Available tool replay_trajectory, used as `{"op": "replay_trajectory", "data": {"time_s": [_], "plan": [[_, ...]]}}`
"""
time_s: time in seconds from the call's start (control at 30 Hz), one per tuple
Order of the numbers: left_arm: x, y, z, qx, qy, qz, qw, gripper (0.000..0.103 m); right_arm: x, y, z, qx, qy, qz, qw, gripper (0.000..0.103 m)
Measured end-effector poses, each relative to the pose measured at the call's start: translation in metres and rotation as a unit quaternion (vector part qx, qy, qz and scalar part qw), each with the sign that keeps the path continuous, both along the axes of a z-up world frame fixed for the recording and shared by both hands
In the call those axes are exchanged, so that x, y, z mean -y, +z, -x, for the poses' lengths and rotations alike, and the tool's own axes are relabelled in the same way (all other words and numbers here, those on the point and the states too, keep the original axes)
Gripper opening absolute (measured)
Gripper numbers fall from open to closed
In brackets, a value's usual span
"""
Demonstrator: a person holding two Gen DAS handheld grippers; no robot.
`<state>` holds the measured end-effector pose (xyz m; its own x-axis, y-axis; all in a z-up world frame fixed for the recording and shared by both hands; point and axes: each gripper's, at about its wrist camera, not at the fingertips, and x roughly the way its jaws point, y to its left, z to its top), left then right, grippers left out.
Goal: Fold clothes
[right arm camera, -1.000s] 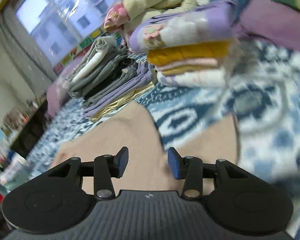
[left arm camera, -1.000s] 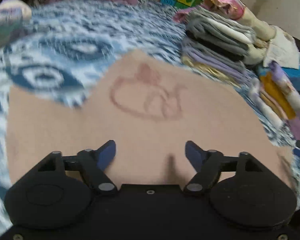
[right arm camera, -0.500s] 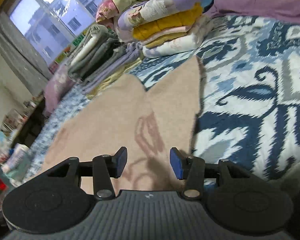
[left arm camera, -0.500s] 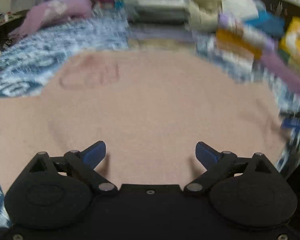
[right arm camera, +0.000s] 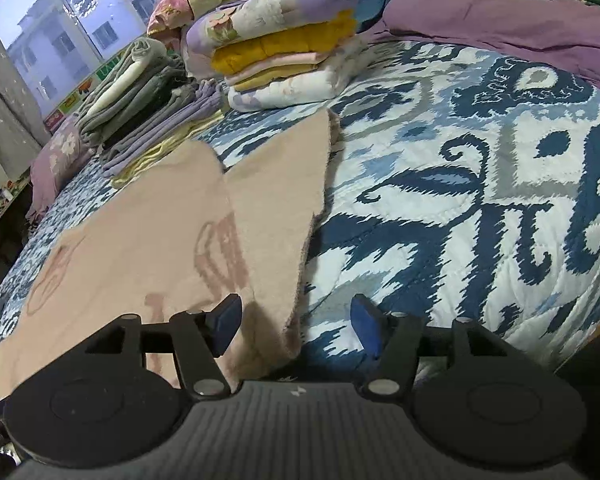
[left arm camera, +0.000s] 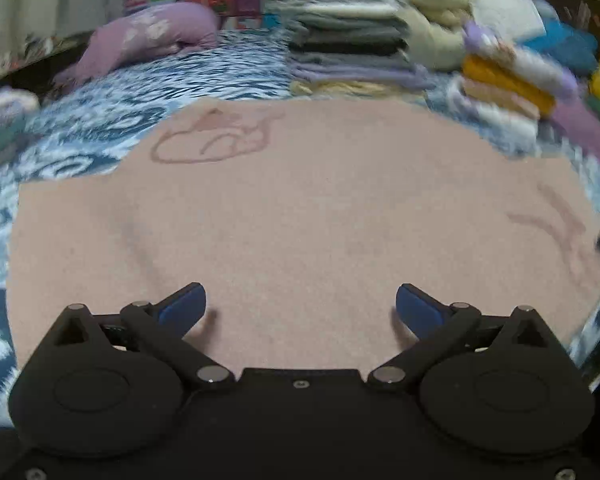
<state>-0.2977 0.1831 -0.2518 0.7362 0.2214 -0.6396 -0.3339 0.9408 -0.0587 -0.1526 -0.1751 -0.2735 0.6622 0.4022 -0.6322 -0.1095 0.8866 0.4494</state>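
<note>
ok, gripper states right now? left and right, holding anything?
Left gripper: open wide, jaws just been opening, holding nothing, over the pink garment.
Right gripper: open, jaws just been opening; the garment's edge lies between them, not gripped.

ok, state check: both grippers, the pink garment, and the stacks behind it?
left gripper: open, jaws just widened, nothing held
right gripper: open, jaws just widened, garment edge between, not gripped
pink garment: spread flat on bedspread
clothes stacks: folded, piled
</note>
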Motion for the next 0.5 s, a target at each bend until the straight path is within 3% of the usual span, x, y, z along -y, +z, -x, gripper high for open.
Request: {"op": "replay_trajectory", "data": {"time_s": [0.07,0.17,0.2,0.23,0.27,0.33,0.43,0.5], "plan": [[-0.007,-0.008,-0.004,-0.016,0.003,0.023,0.9996,0.102,0.001,-0.001,0.001,0.0,0.002,-0.006,1.0,0.061],[0.004,-0.02,-0.005,-0.017,-0.002,-0.016,0.9997,0.103,-0.005,-0.001,0.003,0.006,0.022,0.001,1.0,0.057],[0.006,-0.021,-0.005,-0.017,0.001,-0.022,0.9996,0.103,-0.007,-0.001,0.003,0.009,0.031,0.002,0.999,0.049],[0.007,-0.021,-0.006,-0.016,0.001,-0.023,0.9996,0.103,-0.01,-0.003,0.002,0.007,0.04,0.002,0.999,0.019],[0.006,-0.021,-0.006,-0.015,0.001,-0.022,0.9997,0.103,-0.012,-0.004,0.001,0.006,0.049,0.002,0.999,0.014],[0.005,-0.021,-0.006,-0.014,0.0,-0.019,0.9997,0.103,-0.011,0.002,0.006,0.026,0.035,0.004,0.999,0.01],[0.004,-0.023,-0.005,-0.011,-0.001,-0.019,0.9998,0.103,-0.006,0.028,0.026,0.091,0.013,0.007,0.996,0.003],[0.005,-0.023,-0.005,-0.01,-0.001,-0.021,0.9997,0.103,-0.01,0.009,0.016,0.038,0.016,0.031,0.999,0.004]]}}
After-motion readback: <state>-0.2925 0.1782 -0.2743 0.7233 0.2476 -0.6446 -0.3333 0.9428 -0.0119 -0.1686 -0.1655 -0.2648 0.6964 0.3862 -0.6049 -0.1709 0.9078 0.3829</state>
